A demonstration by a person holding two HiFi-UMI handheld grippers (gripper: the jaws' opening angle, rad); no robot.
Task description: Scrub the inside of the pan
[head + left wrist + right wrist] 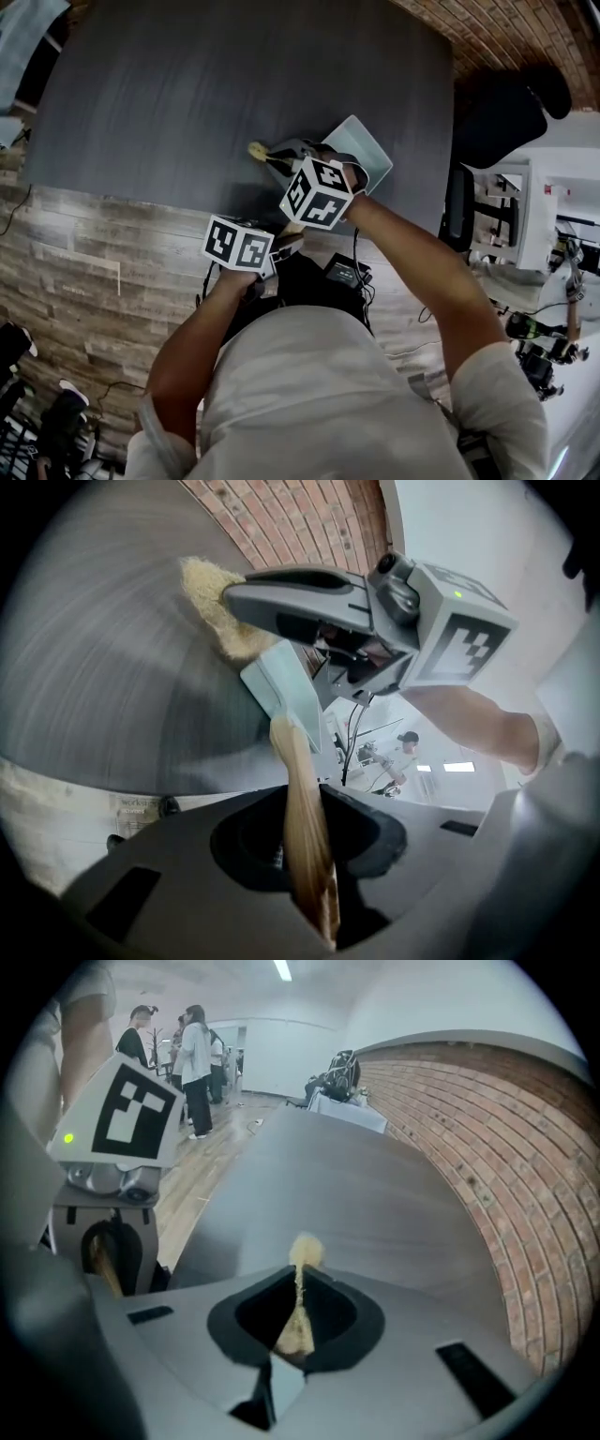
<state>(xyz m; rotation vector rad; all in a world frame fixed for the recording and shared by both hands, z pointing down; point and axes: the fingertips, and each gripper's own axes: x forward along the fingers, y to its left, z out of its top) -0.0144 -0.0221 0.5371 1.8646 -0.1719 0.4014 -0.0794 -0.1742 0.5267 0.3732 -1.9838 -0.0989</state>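
1. Faint print there on the pale surface (141,808) under the table (103,667) edge: it starts "works", and the rest is too blurred to read.
2. Marker cube (464,635): a black-and-white square code only, no letters.

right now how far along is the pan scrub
Done: left tool grips the pan by its wooden handle, right tool pinches the yellow sponge. In hand: the sponge hangs past the pan rim, over the table. Left: scrubbing inside the pan; no scrubbed patch shows.
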